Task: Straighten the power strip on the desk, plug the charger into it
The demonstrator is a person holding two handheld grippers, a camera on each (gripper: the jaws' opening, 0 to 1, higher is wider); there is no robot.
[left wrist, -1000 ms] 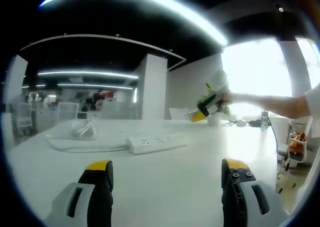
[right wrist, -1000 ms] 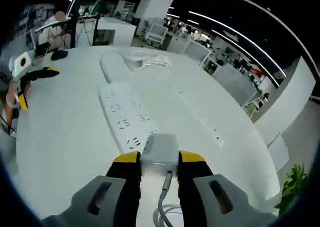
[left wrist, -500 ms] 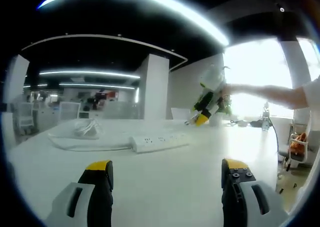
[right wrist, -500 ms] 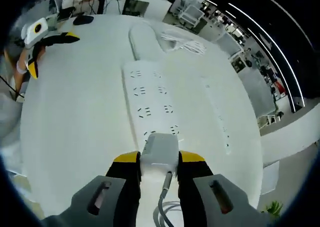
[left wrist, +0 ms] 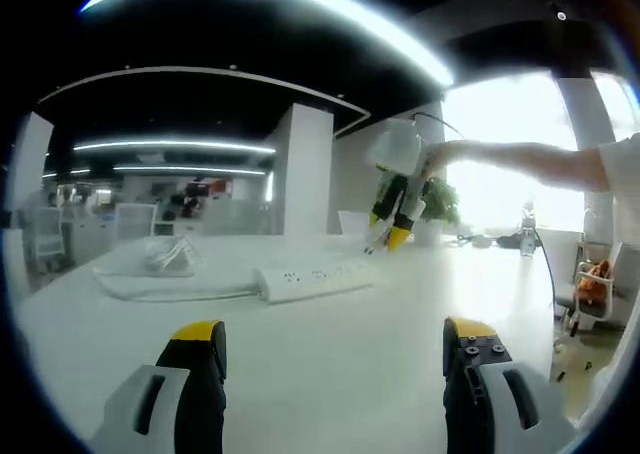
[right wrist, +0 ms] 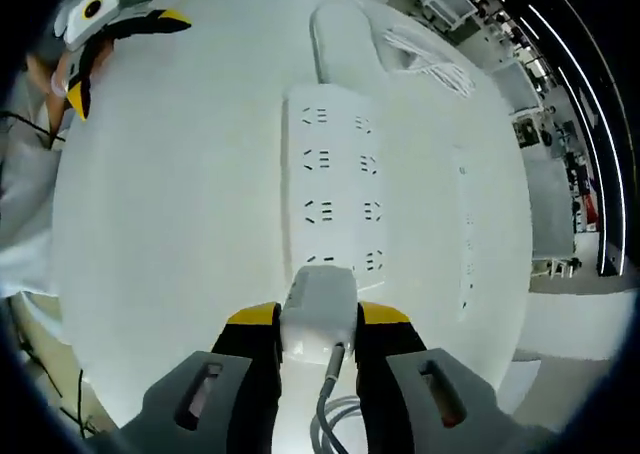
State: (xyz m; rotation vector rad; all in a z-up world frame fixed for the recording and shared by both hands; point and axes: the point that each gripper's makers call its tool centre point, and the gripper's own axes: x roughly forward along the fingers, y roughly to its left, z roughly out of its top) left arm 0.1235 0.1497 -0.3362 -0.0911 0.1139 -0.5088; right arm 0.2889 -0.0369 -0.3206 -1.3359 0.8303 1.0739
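Your right gripper (right wrist: pixel 318 319) clamps the white charger (right wrist: pixel 319 312) between its yellow-tipped jaws, the cable (right wrist: pixel 330 404) trailing back, right at the near end of the power strip (right wrist: pixel 335 179) lying flat on the white surface (right wrist: pixel 180 224). Your left gripper (left wrist: pixel 330 339) hangs low over that surface with jaws spread wide and holding nothing, well apart from the strip.
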